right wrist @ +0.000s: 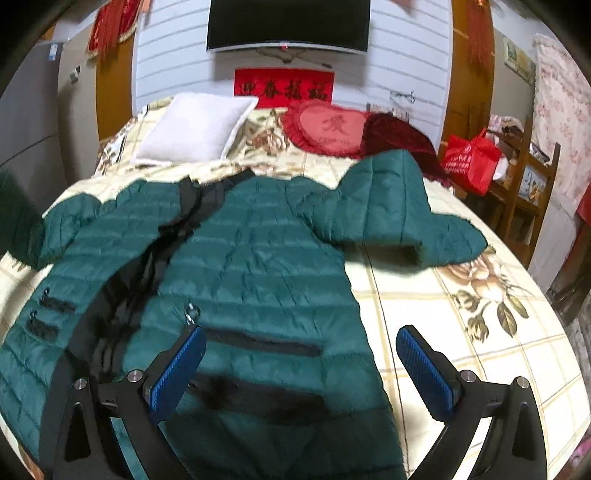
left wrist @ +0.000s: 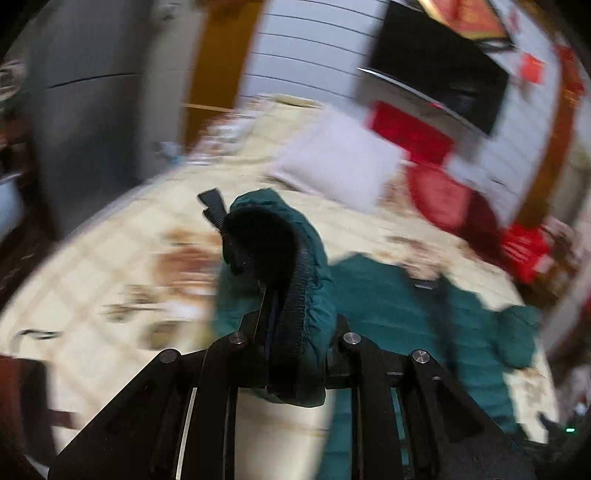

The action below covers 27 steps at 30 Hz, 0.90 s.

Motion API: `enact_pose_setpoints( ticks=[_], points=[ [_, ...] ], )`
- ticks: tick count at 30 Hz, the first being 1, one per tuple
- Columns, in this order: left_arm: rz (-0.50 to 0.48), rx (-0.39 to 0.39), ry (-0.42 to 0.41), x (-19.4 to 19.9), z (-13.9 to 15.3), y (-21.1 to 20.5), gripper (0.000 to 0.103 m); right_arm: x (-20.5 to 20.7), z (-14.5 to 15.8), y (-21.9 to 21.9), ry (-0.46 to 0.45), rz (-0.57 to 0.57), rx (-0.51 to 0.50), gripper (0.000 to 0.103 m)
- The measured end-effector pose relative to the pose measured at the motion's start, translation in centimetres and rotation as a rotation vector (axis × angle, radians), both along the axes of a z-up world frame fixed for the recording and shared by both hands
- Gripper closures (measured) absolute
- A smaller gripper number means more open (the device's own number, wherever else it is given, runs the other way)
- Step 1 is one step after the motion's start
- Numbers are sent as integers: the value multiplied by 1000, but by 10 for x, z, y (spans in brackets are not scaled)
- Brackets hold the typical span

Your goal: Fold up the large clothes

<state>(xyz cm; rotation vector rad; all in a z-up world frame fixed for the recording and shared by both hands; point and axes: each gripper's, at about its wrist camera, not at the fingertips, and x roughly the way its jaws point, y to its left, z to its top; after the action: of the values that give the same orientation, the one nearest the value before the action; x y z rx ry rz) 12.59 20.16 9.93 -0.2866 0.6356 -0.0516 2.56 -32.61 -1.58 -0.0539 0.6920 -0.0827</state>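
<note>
The left gripper (left wrist: 291, 332) has its fingers clamped on a sleeve cuff (left wrist: 280, 258) of the green jacket (right wrist: 251, 266). The cuff stands up between and ahead of the fingers, its dark lining and black elastic edge facing the camera. Held by the end like this, the sleeve can be carried across the body of the jacket, which looks like the first fold.

The right gripper (right wrist: 301, 365) has its fingers spread wide with nothing between them. They hover over the lower front of the jacket: the left finger's blue pad (right wrist: 177, 373) sits just beside a zip pull (right wrist: 190, 314), and the right one is above the bed sheet past the jacket's edge. It seems poised to pin or grab the hem while the other hand works.

The jacket lies front up on the bed (right wrist: 461, 325), open down the middle, with its far sleeve (right wrist: 399, 210) bent back ahead and to the right of the right fingers. The quilted shell is puffy and slippery-looking, so folds may spring open.

The bed has a cream check sheet with printed flowers — soft, so not a firm base. At its head lie a white pillow (right wrist: 199, 129) and a red heart cushion (right wrist: 328, 129); a dark screen (right wrist: 288, 26) hangs on the wall above, and a red bag (right wrist: 471, 162) sits on a wooden shelf to the right.
</note>
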Motion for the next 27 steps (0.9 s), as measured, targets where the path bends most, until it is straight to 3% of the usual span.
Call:
enact_pose_setpoints(
  ticks=[6, 15, 19, 27],
  points=[
    [-212, -26, 26, 46, -10, -130, 87, -5, -7, -15, 46, 3, 27, 1],
    [-471, -146, 60, 90, -45, -271, 87, -3, -18, -28, 123, 0, 23, 1],
    [-550, -212, 91, 103, -61, -320, 87, -2, -25, -36, 168, -16, 45, 1],
    [-601, -220, 163, 124, -97, -373, 87, 1, -34, -39, 231, -17, 47, 1]
  ],
)
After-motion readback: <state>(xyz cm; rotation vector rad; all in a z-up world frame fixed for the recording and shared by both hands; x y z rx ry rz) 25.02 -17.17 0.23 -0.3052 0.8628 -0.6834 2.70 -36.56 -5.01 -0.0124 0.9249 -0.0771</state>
